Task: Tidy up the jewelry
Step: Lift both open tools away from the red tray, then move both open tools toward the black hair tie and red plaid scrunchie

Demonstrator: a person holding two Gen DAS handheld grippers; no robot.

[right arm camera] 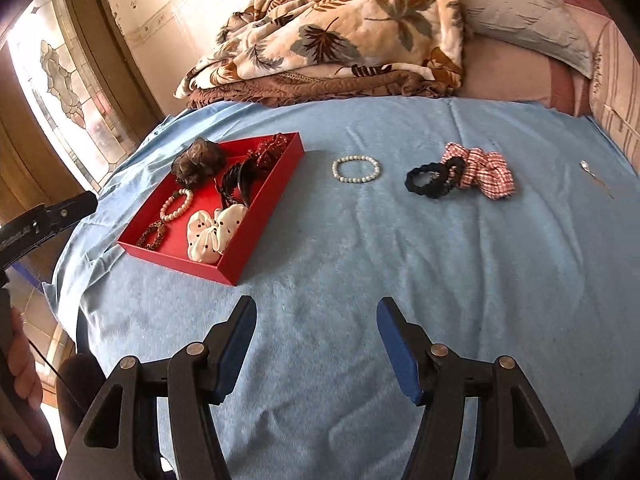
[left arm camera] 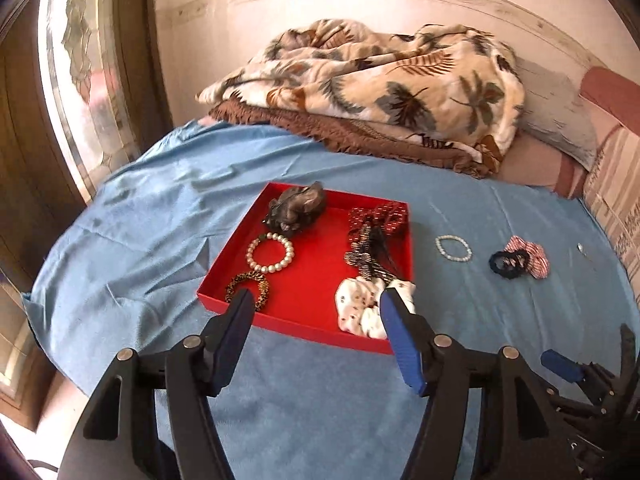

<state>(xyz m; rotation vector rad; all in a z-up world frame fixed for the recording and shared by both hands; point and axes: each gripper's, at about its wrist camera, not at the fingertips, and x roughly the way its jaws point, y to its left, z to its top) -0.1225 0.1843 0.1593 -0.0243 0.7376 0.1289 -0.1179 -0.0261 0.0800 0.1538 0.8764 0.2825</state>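
Both grippers' fingers (left arm camera: 318, 300) (right arm camera: 316, 308) gape wide, empty; red tray's (right arm camera: 262, 236) long axis runs away rightward.

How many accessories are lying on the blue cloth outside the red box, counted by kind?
Pearl bracelet: 1
Black hair tie: 1
Red checked scrunchie: 1
Small silver pin: 1
Total: 4

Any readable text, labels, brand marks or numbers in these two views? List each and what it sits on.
None readable. The red tray, the blue cloth and the leaf-print blanket carry patterns only, no lettering. The patterned cover at the right edge has dark marks too blurred to tell whether they are text.
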